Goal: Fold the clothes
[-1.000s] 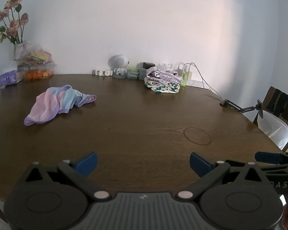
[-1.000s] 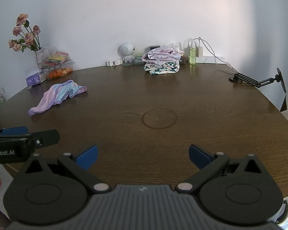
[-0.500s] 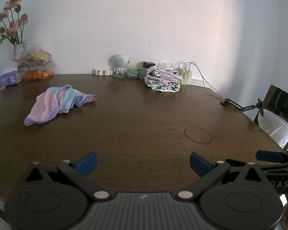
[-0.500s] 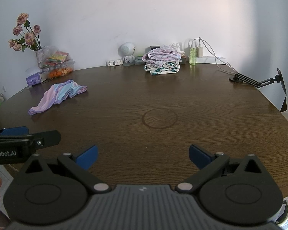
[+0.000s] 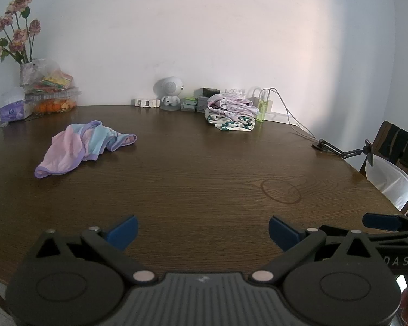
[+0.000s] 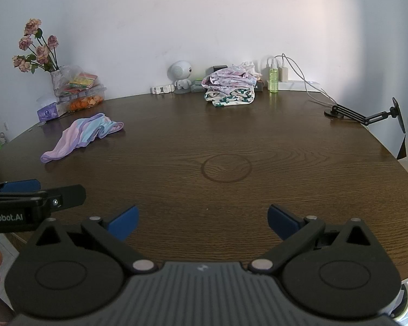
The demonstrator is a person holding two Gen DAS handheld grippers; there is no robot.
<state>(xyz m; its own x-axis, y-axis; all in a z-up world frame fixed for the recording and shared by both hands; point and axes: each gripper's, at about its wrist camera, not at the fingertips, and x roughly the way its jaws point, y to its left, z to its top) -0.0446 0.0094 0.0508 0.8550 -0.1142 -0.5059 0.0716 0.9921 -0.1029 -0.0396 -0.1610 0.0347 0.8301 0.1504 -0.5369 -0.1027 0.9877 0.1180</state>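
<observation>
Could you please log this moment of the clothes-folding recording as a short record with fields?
surface: round dark wooden table
garment to fold: pastel garment, crumpled, on the table's left side
folded stack: patterned clothes near the far wall
left hand-held gripper: open, empty, low over the near edge
right hand-held gripper: open, empty, low over the near edge
clutter by the wall: flowers, green bottle, white robot figure

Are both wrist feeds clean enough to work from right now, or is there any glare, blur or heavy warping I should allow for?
Left wrist view: sharp, evenly lit, dark corners; the table edge bows from the fisheye, and the crumpled pastel garment reads clearly. Right wrist view: equally sharp, with soft sheen on the wood near the folded pile, no harsh glare. Left claw and right claw stand open, unblurred.
</observation>
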